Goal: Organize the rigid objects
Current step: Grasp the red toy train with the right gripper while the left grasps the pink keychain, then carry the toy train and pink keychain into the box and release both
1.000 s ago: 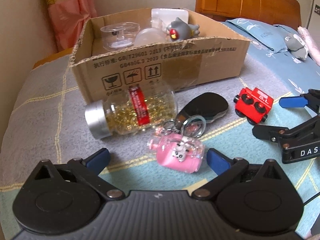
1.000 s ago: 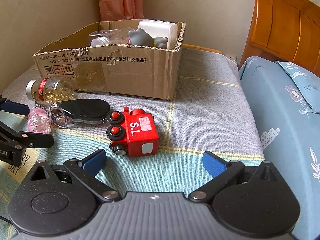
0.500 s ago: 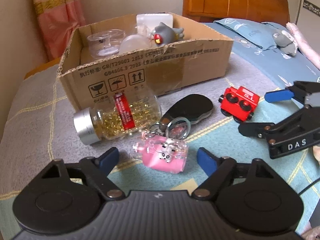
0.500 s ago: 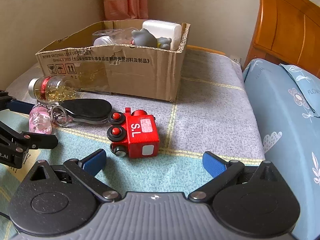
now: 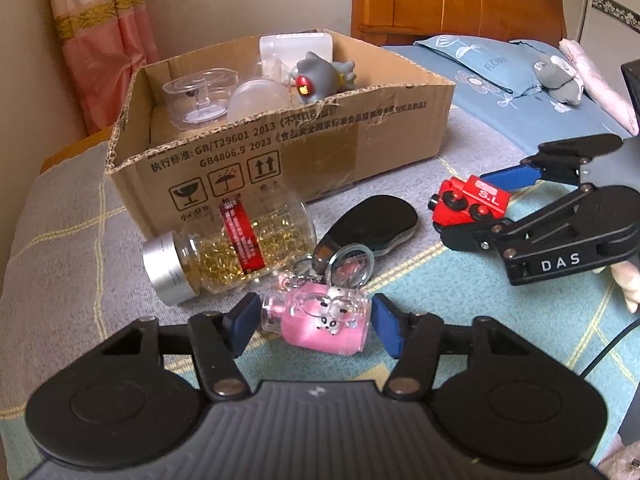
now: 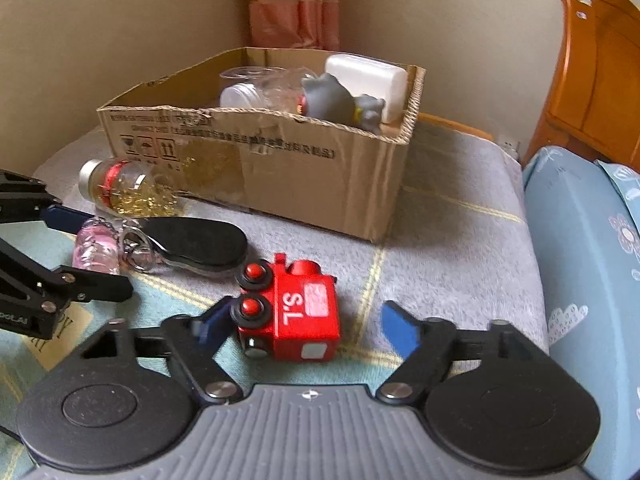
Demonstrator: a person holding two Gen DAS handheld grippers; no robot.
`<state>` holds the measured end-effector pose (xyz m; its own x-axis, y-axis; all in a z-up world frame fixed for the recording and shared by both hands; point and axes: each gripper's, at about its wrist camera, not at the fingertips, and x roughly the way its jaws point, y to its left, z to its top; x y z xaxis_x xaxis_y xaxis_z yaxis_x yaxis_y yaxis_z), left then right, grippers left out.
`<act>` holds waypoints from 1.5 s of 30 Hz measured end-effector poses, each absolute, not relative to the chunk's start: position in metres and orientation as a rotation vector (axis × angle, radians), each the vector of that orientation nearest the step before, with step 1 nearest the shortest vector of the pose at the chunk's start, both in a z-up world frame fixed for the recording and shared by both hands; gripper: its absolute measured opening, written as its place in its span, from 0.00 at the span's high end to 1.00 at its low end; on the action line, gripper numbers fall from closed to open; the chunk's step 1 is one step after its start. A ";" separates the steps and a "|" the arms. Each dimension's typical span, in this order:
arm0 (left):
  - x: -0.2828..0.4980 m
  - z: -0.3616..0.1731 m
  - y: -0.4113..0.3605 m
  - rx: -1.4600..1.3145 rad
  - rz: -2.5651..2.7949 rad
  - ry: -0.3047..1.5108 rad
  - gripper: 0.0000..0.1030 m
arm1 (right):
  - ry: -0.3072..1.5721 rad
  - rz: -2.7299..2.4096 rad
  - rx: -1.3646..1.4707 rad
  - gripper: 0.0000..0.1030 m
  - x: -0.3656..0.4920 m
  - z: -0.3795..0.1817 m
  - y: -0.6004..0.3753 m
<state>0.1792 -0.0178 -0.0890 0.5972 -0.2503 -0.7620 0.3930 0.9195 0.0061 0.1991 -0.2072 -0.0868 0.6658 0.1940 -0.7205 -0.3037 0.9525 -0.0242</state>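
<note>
On a gray plaid blanket [image 5: 60,216], our left gripper [image 5: 314,322] brackets a pink bottle charm [image 5: 320,318], blue pads either side of it with slim gaps, jaws open and not yet pinching. Our right gripper [image 6: 304,320] likewise stands open around a red toy train [image 6: 298,320] marked "S.L"; its left pad sits just beside the train's wheels while the right pad stays apart.

From the left wrist camera, a cardboard box [image 5: 360,140] sits at 12 o'clock of the charm, and only here do we look down into it clearly: a clear plastic cup [image 5: 198,98], a translucent round lid [image 5: 258,98], a white container [image 5: 296,48] and a gray toy figure [image 5: 320,76] with a red eye. A glass jar of gold beads [image 5: 232,250] lies on its side at 11 o'clock, touching the box front. A black oval fob [image 5: 372,222] lies at 1 o'clock, joined to the charm by a key ring [image 5: 352,266]. The train sits at 2 o'clock, within the right gripper's fingers.

The right wrist camera alone shows the train's roof sticker and the blanket stretching to a blue floral pillow [image 6: 588,264] at 3 o'clock. There the box stands at 12 o'clock of the train, the fob and charm at 10 o'clock. Only the left view catches a gray plush [image 5: 558,78] on the bedding at 2 o'clock.
</note>
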 end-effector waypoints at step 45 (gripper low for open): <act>0.176 0.021 0.009 0.351 -0.521 0.811 0.51 | 0.689 0.433 -0.287 0.47 0.177 0.021 -0.199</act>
<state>0.1756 0.0089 0.0211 0.5752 -0.3038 -0.7595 0.5642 0.8196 0.0995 0.1774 -0.1993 0.0210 0.6888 0.2888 -0.6650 -0.4744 0.8731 -0.1122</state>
